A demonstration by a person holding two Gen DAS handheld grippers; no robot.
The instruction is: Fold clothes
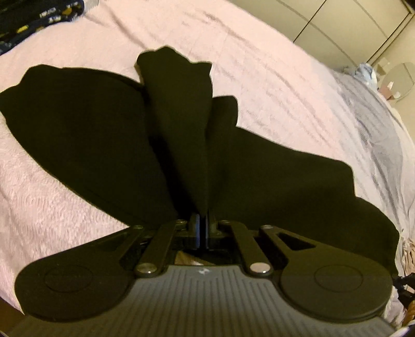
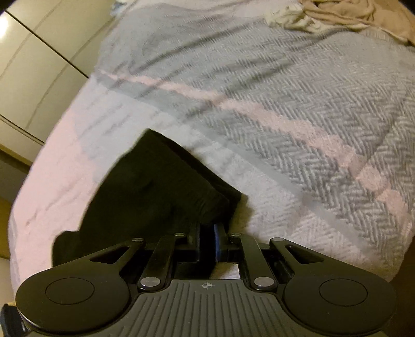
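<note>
Black garment (image 1: 77,124) spread across the pink bedspread (image 1: 233,51), toward the bed's edge. Left gripper (image 1: 202,228) pinching a raised ridge of it; right gripper (image 2: 207,241) clamped on a corner. Could slip out if pulled unevenly, bunching the fold.

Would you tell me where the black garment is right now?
The black garment is spread on the pink bedspread, pinched by the left gripper and right gripper.

My bed (image 1: 259,77) wears a pink cover. On it lie the black garment (image 1: 77,124), a grey herringbone blanket (image 2: 311,103) and beige clothes (image 2: 350,13).
</note>
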